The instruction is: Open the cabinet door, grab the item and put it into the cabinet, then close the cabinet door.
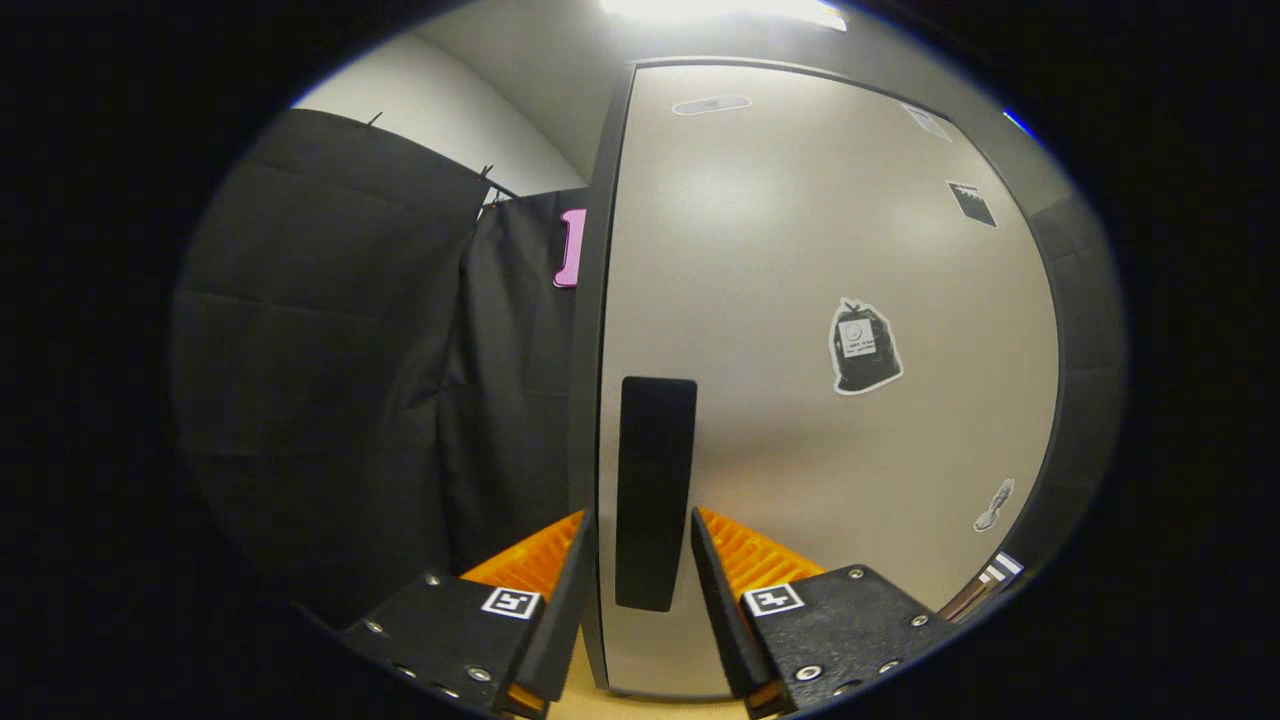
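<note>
Straddling the handle (655, 492) with parted fingers of the gripper (640, 530), facing the closed cabinet door (800, 300), sticker (864, 347) sitting at two o'clock from the handle, cloth wall (350, 350) hanging at nine o'clock.

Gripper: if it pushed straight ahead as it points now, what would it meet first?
Most likely the black handle on the cabinet door. The gripper is open with the handle between its fingers; the gap left is hard to judge.
</note>
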Action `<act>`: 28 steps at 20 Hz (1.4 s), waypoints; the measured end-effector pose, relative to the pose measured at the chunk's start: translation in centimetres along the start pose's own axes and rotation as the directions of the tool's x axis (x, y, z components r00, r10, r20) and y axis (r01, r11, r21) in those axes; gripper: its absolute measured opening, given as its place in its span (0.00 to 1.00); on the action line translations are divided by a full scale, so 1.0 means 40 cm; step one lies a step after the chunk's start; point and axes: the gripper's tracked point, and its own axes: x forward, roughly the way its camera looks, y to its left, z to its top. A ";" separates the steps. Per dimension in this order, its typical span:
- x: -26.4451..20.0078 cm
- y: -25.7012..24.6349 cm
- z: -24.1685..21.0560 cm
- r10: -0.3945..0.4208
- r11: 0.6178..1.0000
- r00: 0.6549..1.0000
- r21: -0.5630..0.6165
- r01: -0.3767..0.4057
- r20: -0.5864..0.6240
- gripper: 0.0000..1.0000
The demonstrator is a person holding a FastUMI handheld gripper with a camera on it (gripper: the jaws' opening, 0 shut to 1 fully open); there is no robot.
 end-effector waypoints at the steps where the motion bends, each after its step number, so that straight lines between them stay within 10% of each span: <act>1: 0.001 -0.005 0.002 -0.011 1.000 1.000 0.006 0.011 -0.002 0.45; 5: -0.006 -0.002 -0.001 0.008 0.999 1.000 0.047 -0.006 -0.030 0.29; 28: -0.333 -0.061 0.024 0.144 0.989 0.986 0.054 -0.140 -0.088 0.29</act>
